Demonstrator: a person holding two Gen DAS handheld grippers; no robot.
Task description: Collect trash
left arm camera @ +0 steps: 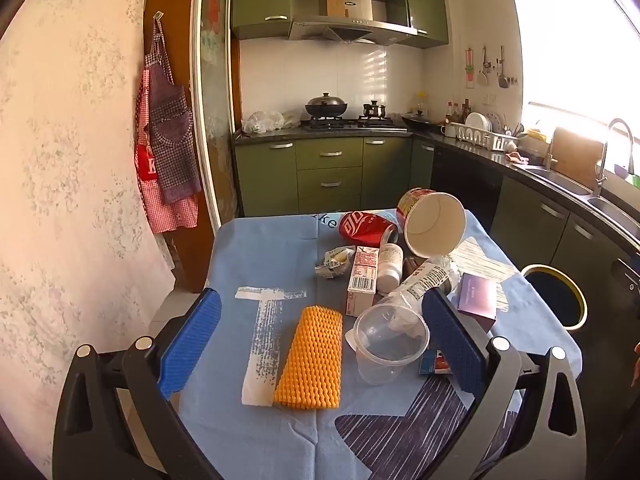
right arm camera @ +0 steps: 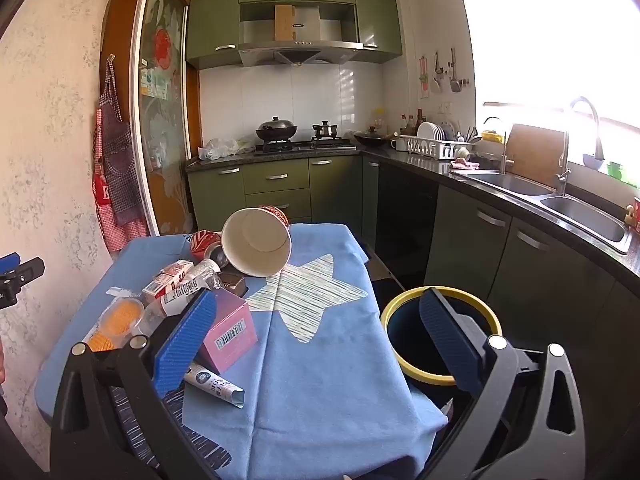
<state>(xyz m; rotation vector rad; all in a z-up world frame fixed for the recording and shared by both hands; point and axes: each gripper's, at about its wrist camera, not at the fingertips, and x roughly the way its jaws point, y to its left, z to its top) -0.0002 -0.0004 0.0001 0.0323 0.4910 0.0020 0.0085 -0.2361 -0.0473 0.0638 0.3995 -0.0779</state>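
While both the left gripper (left arm camera: 320, 344) and right gripper (right arm camera: 320, 344) gape empty, trash crowds the bench's (right arm camera: 320, 360) far left; the bin (right arm camera: 440, 376) stands beside its right edge.

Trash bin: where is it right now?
The trash bin, dark with a yellow rim, stands on the floor just off the table's right edge, below the counter cabinets; in the right wrist view it shows partly behind the open right gripper.

Trash bin (left arm camera: 576, 304) partly behind table edge
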